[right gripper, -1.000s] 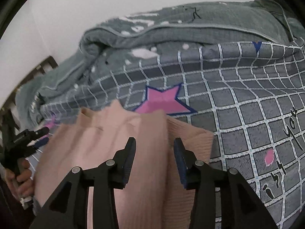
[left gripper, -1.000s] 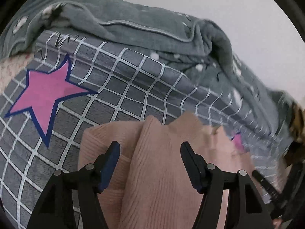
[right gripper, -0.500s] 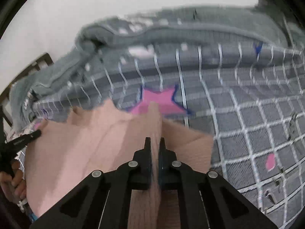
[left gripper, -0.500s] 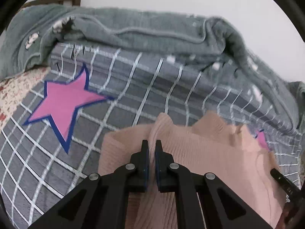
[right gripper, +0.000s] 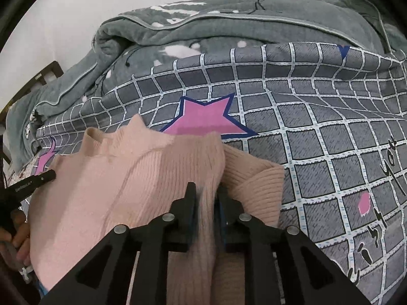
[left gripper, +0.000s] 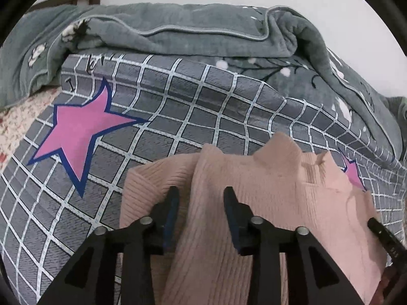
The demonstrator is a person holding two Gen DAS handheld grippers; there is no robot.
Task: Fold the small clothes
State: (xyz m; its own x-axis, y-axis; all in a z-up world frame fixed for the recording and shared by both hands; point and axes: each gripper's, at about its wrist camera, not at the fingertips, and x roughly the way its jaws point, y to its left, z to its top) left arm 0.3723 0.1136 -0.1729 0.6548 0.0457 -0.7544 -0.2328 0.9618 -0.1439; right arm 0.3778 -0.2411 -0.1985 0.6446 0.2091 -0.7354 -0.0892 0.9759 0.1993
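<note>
holding both grippers tilted down over the pink sweater [left gripper: 267, 203] on the bed, we see a ridge of knit between each pair of jaws. our left gripper [left gripper: 201, 200] and right gripper [right gripper: 207, 198] are both opening. around it lie the checked quilt [left gripper: 178, 106] and grey blanket [left gripper: 203, 30].

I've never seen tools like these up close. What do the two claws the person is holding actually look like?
Both look alike. The left claw and right claw are matte black plastic frames with triangular cut-outs and small round silver bolts at the joints. Each ends in two flat fingers lined with dark blue pads. From the right camera, the other tool's black tip shows small white lettering, too small to read.
</note>
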